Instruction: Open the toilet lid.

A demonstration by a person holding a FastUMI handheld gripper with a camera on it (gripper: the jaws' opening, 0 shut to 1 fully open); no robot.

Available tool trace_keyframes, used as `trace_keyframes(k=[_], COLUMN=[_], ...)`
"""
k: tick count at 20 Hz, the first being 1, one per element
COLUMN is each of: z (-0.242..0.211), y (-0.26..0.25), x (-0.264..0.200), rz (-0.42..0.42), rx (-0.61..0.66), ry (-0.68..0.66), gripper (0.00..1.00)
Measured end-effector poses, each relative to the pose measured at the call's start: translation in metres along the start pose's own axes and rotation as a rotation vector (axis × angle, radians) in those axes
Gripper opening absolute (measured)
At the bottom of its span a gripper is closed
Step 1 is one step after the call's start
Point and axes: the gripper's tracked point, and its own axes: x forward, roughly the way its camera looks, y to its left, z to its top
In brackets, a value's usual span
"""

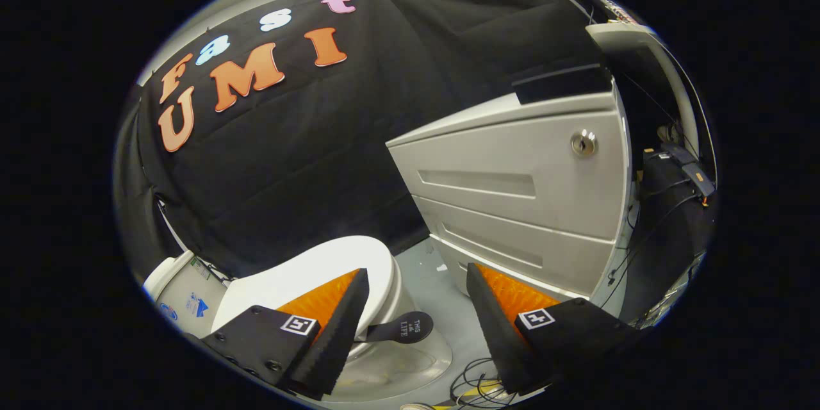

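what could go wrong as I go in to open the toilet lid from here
The claw is open above the closed toilet lid, so nothing is gripped yet. The lid's small dark tab sits by one finger and may be easy to miss. Loose cables and the drawer cabinet crowd the other side.

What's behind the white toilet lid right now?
Behind the closed white toilet lid hangs the black cloth wall; a white tank sits at its rear. The bowl beneath is covered. The open claw hovers above, touching nothing.
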Motion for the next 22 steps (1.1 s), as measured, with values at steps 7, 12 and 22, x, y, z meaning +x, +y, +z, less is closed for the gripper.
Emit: trace_keyframes(k=[7, 12, 22], z=[-0.050, -0.067, -0.068], y=[-0.014, -0.014, 0.005], x=[0.000, 0.007, 0.004], rz=[0.014, 0.028, 0.112], rx=[0.195, 0.314, 0.506], ry=[0.187, 0.256, 0.282], gripper=[0.97, 0.82, 0.35])
